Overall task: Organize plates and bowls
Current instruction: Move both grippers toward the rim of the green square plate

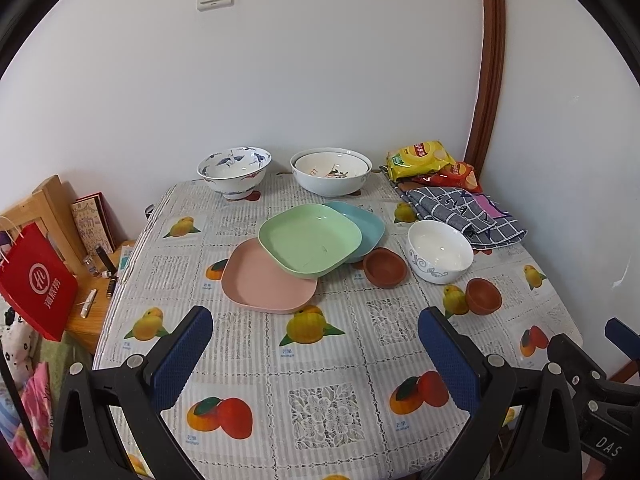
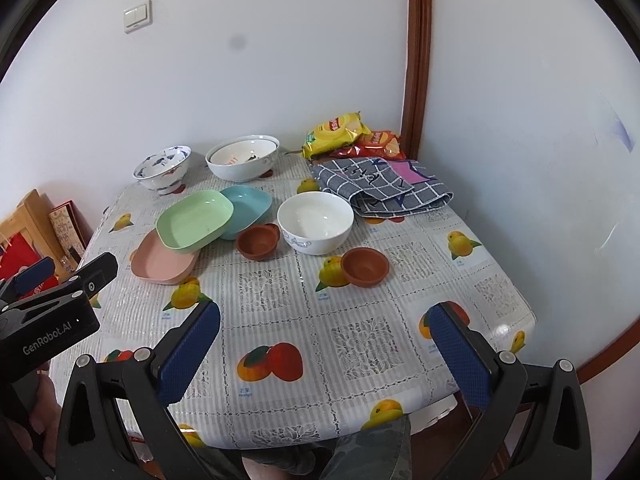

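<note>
Bowls at the far wall: blue-patterned bowl (image 1: 234, 173) sits empty at far left; beside it, large white bowl (image 1: 331, 176) has a smaller bowl nested inside.
Plates: green plate (image 1: 310, 244) rests tilted on top, overlapping pink plate (image 1: 266, 282) in front and blue plate (image 1: 360, 224) behind, mid-counter.
White bowl: white bowl with grey scrollwork (image 1: 440, 251), empty, right of the plates, touching the checked cloth (image 1: 464, 210).
Brown dishes: one brown dish (image 1: 385, 267) lies between the plates and that bowl; a second brown dish (image 1: 483, 296) is nearer, to the right, apart from the others.
Counter: fruit-print counter (image 1: 320, 360), snack bags (image 1: 424, 160) in the far right corner.
Left gripper (image 1: 316, 356): jaws spread wide, empty, above the near counter, well short of the pink plate.
Right gripper (image 2: 326, 354): jaws spread wide, empty, near edge, second brown dish ahead between them.
</note>
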### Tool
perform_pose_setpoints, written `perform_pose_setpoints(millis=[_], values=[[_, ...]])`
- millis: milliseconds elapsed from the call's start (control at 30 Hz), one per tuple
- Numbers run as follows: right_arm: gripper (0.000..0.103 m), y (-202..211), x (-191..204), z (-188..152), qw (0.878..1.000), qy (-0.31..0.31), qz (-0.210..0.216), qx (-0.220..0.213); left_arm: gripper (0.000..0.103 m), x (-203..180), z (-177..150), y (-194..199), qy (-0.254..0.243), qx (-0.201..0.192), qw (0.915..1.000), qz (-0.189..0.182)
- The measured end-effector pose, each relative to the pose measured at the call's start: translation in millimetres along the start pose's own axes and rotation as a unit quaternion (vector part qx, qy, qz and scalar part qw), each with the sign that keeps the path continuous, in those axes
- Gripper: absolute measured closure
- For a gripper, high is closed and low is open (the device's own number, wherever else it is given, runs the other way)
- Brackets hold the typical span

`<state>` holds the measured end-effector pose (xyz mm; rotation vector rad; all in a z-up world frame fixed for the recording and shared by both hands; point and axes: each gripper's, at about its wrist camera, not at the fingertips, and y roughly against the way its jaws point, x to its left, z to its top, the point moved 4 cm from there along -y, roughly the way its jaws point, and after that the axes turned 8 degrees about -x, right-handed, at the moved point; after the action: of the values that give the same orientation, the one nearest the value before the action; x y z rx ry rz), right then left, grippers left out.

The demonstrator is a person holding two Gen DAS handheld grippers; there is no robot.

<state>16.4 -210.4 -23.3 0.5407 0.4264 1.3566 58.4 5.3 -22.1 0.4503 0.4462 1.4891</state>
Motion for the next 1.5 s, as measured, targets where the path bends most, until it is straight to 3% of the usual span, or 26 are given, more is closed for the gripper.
perform_pose_setpoints(millis=[200,533,1200,1500], values=[[0.000,-8.3,6.3,10.3,1.000,0.004,0.007,0.011,0.000,7.0,10.1,-9.1,0.007,0.003,1.0000,0.001],[0.000,-0.1,12.7,32.9,0.999,0.006,0.020,-0.032,0.000,14.6,19.5,-16.9,0.013,0.000,0.9999,-0.001],[0.001,13.5,-8.1,24.9,0.998,-0.025,0.031,-0.049,0.000,21.2,11.9,-21.2,0.029,0.012,0.9995,0.002],[0.001,-6.6,4.6,45.6,0.995,-0.040,0.072,-0.056,0.000,29.6,22.8,-53.2,0.022,0.028,0.9993,0.010]])
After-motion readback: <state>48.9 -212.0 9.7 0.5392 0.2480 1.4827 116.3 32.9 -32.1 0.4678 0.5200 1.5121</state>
